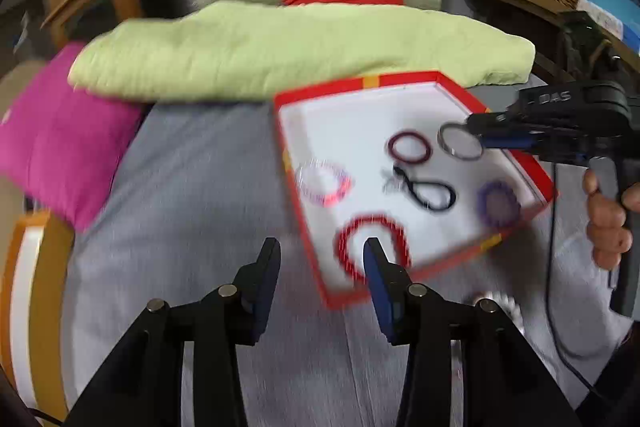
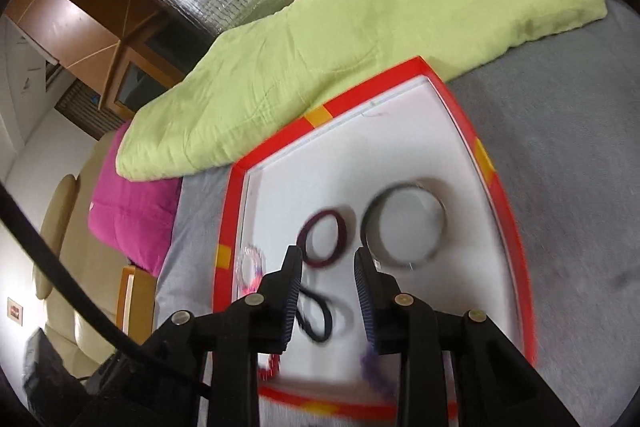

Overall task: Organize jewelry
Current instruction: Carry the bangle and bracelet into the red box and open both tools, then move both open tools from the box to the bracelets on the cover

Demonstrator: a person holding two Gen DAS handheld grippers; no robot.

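A red-rimmed tray (image 1: 460,89) with a white floor lies on the grey bed cover (image 1: 192,195), its far edge against a green quilt (image 1: 280,47); bare cover lies to its left. The left gripper (image 1: 320,259) has its jaws spread and empty over the tray's near corner, beside a red beaded bracelet (image 1: 348,235). The right gripper (image 2: 328,267) hangs with jaws spread and empty; a silver bangle (image 2: 404,223) and a maroon bangle (image 2: 324,239) lie just beyond them.

Your left gripper (image 1: 320,259) points downward, jaws parted and empty. Your right gripper (image 2: 328,263), at its 2 o'clock, likewise stands apart, gripping nothing.
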